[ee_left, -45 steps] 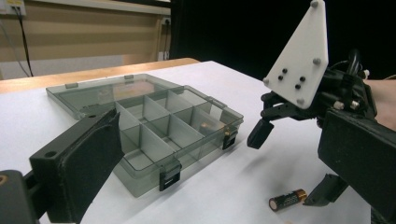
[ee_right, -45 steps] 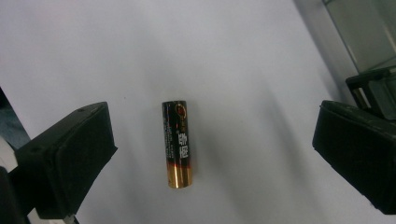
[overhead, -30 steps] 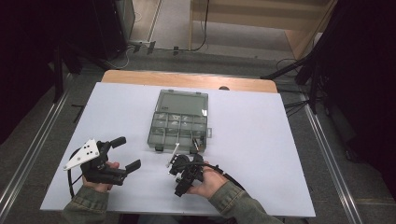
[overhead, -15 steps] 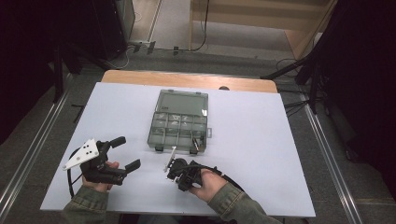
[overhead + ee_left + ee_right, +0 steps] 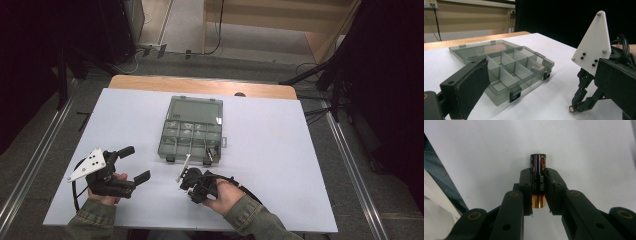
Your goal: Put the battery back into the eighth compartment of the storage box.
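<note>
the right gripper (image 5: 538, 192) pinches a battery (image 5: 538, 183) low over the table (image 5: 300, 150), near the organizer box (image 5: 192, 131) (left gripper (image 5: 135, 164) gapes empty); that narrow mid-body pinch could let it swivel or slip.

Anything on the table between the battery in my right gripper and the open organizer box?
Nothing visible. The right gripper, clamping the battery, sits just short of the organizer box; only bare white table lies between, and the lid is open.
</note>
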The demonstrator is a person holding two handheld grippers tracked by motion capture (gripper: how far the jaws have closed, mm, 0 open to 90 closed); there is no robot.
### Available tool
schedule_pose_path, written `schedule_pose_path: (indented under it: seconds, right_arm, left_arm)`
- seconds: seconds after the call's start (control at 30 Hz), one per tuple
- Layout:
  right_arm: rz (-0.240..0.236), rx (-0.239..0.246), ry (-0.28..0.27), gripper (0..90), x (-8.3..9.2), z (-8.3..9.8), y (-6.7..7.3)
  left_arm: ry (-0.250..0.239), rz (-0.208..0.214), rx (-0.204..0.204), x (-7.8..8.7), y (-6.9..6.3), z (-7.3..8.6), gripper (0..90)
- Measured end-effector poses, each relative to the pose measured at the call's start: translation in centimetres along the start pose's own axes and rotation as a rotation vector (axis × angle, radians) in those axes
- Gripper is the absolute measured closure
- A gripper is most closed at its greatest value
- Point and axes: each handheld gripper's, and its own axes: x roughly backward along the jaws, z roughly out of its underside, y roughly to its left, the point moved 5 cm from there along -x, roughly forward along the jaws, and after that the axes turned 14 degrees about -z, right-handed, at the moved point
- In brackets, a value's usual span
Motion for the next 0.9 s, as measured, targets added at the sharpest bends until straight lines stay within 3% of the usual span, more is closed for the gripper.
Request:
schedule_pose_path:
  seconds: [0.6, 0.8, 0.9]
  right_arm:
    - [-0.022, -0.019, -0.067, 78.5, 2.9, 0.4, -0.6]
    - [-0.018, -0.034, -0.126, 78.4, 4.2, 0.5, -1.0]
    - [-0.02, -0.063, -0.154, 78.4, 4.8, 0.6, -1.4]
  left_arm:
    - [0.001, 0.0, 0.001, 0.0, 0.0, 0.0, 0.0]
    - [0.0, 0.0, 0.001, -0.1, 0.0, 0.0, 0.0]
    - [0.0, 0.0, 0.001, -0.1, 0.0, 0.0, 0.0]
